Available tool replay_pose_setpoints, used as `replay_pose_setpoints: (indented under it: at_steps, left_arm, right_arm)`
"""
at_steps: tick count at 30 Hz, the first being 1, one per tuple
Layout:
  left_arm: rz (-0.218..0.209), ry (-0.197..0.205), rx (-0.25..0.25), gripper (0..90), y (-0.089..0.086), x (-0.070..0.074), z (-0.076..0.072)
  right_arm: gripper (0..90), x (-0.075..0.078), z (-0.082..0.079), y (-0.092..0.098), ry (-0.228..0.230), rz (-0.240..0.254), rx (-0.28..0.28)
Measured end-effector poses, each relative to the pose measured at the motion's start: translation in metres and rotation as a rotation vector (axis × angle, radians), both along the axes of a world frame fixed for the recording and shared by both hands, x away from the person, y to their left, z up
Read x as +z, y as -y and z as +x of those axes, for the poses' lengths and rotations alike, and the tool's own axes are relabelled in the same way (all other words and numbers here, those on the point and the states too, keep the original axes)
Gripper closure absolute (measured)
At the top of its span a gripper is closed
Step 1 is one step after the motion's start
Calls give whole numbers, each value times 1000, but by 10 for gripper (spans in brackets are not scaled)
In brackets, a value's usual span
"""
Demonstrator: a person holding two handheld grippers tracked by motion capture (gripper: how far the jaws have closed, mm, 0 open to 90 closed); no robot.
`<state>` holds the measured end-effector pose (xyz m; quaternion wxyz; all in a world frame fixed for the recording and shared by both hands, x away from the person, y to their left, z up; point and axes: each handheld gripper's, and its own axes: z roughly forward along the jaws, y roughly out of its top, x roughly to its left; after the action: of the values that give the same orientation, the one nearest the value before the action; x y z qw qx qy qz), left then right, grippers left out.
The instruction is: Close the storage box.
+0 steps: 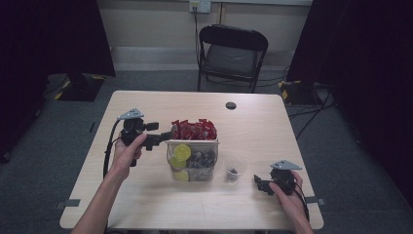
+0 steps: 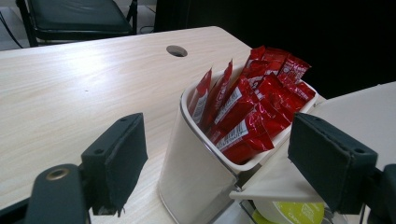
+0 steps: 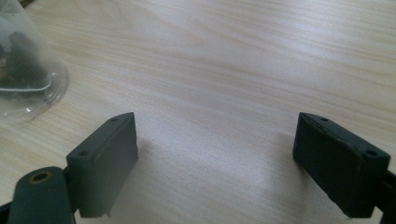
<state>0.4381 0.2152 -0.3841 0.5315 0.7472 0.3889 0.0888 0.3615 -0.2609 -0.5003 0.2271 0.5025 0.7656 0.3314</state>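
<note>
A white bin (image 2: 187, 154) packed with red sauce packets (image 2: 252, 107) stands mid-table, joined to a clear box (image 1: 192, 165) that holds yellow-lidded and dark pods. In the high view the red packets (image 1: 194, 129) fill the back part. My left gripper (image 1: 163, 138) is open at the bin's left back corner; in the left gripper view (image 2: 215, 158) that corner sits between the jaws, which do not touch it. A small clear cup (image 1: 234, 173) with something dark inside stands right of the box. My right gripper (image 1: 258, 183) hangs open over bare table (image 3: 224, 70), and the cup (image 3: 23, 70) lies to its upper left.
The wooden table (image 1: 146, 204) has a round cable hole (image 1: 231, 105) near its far edge. A black folding chair (image 1: 233, 51) stands behind the table. Dark curtains hang on both sides of the room.
</note>
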Motion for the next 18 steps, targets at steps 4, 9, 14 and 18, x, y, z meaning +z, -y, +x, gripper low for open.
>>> replay_pose_setpoints:
  at_steps: [4,9,14,18]
  left_arm:
    - [8,-2,-6,192,2,-2,1]
    - [16,-8,-8,192,4,-4,1]
    - [9,-9,-9,191,4,-5,0]
    - [7,-6,-16,185,3,-4,-1]
  right_arm:
    - [135,0,0,0,0,0,0]
    - [135,0,0,0,0,0,0]
    - [135,0,0,0,0,0,0]
    - [134,0,0,0,0,0,1]
